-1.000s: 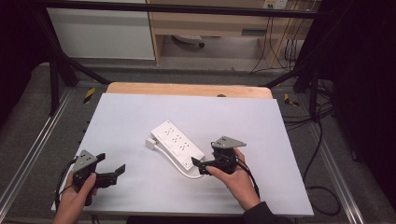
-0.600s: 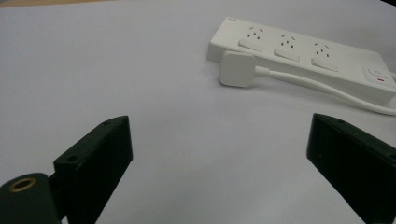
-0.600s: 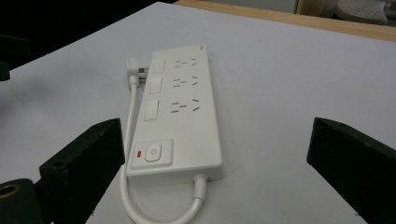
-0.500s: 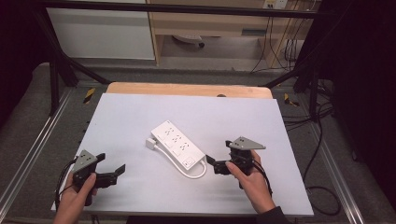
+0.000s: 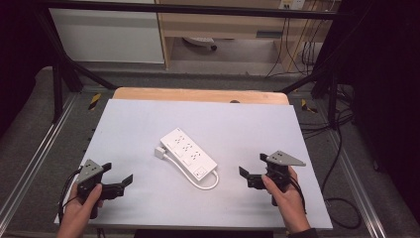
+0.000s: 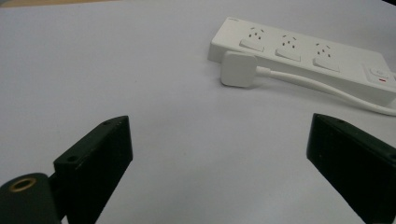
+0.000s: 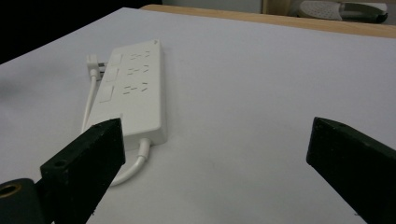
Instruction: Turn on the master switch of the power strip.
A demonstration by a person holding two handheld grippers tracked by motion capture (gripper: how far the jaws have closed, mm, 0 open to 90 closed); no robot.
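White power strip [image 5: 188, 154] lies near the middle of the desk [image 5: 237, 124], set diagonally, one end pointing toward the far left corner and the other toward the near right corner. Nothing holds it.

Starting at the left: the left gripper [image 5: 120, 184] sits close to the near left corner, held in the person's left hand [image 5: 79, 210], with its jaws spread wide and nothing between them. In the left gripper view the gap between the jaws frames bare desk, with the strip beyond and to the right.

Next comes the strip's plug [image 5: 159, 152], lying on the desk just beside the strip's far-left end, on its left side. In the left gripper view the plug [image 6: 238, 69] rests against the strip's long side. The white cord [image 5: 210, 181] leaves the near right end of the strip, loops round and runs back along that side to the plug.

Farthest right, the right gripper [image 5: 247, 177] is near the near right corner, held in the right hand [image 5: 286, 198], well apart from the strip. Its jaws are also wide apart and hold nothing.
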